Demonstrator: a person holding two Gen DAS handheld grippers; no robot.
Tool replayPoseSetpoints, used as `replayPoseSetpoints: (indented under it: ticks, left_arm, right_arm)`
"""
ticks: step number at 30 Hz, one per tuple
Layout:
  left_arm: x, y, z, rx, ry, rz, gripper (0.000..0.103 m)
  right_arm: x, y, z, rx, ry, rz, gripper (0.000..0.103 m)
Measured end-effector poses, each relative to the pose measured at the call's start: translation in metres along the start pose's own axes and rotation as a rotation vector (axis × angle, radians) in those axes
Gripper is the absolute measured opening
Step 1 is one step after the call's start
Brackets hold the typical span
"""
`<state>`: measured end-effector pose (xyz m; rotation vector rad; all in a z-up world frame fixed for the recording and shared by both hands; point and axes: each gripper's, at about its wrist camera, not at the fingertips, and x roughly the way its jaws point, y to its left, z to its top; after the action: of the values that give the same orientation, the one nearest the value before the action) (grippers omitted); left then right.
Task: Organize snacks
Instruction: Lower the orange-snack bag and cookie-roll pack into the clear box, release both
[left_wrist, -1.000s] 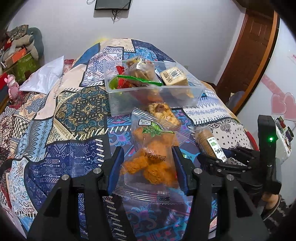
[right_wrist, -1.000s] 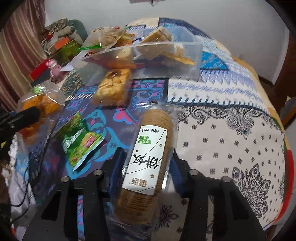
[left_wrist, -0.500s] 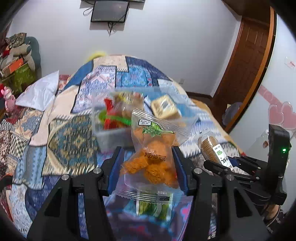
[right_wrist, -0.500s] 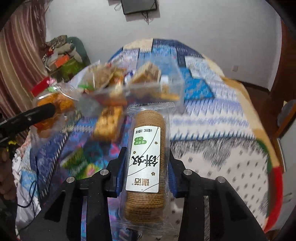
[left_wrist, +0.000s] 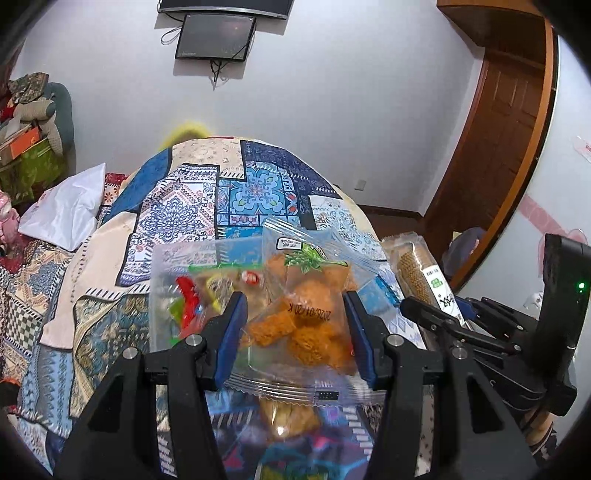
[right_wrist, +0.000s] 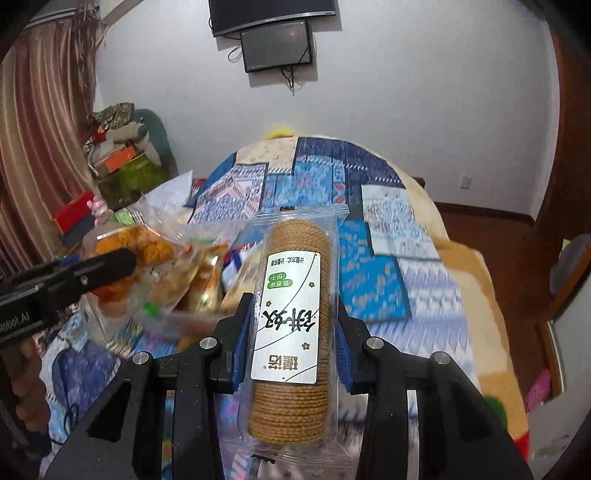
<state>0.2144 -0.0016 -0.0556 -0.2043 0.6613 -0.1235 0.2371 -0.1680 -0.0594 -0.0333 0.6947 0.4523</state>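
My left claw (left_wrist: 295, 332) pinches a clear bag of orange fried pieces (left_wrist: 306, 317) by its sides, held up over the plastic bin (left_wrist: 162, 280); my right claw (right_wrist: 291, 343) is clamped on a sleeve of round biscuits (right_wrist: 291, 295), upright, above the patchwork bedspread (right_wrist: 369, 229). Risks, as I judge them: slick crinkly film could slide from the blue pads (left_wrist: 231, 332); the loose lumpy bag sags and may snag the bin's rim; squeezing harder would crack the stacked, ridged biscuits. The bin is thin, see-through and already crowded with wrappers, so both packs arriving together could collide. One more snack (left_wrist: 288, 417) lies on the soft cloth below.
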Motion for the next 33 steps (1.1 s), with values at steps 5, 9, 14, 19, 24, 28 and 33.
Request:
replayPoseSetpoints:
  ticks: [5, 9, 14, 19, 24, 28, 33]
  left_arm:
    - [0.036, 0.003, 0.01, -0.026, 0.034, 0.003, 0.053]
    - [0.064, 0.006, 0.015, -0.023, 0.05, 0.04, 0.053]
    - [0.082, 0.008, 0.016, -0.008, 0.05, 0.064, 0.053]
    - [0.087, 0.006, 0.014, 0.015, 0.041, 0.08, 0.053]
    - [0.086, 0.005, 0.015, 0.013, 0.047, 0.083, 0.06]
    - [0.076, 0.004, 0.017, 0.004, 0.047, 0.069, 0.062]
    - [0.045, 0.006, 0.018, -0.02, 0.029, 0.041, 0.068]
  right_arm:
    - [0.028, -0.004, 0.016, -0.011, 0.006, 0.003, 0.035]
    - [0.049, -0.006, 0.025, -0.02, 0.015, 0.005, 0.035]
    - [0.074, -0.009, 0.027, -0.022, 0.046, 0.017, 0.035]
    - [0.082, -0.011, 0.021, -0.024, 0.064, 0.027, 0.035]
    - [0.079, -0.014, 0.02, -0.016, 0.077, 0.028, 0.038]
    - [0.071, -0.015, 0.021, -0.026, 0.075, 0.021, 0.042]
    - [0.043, -0.013, 0.023, -0.024, 0.034, 0.018, 0.055]
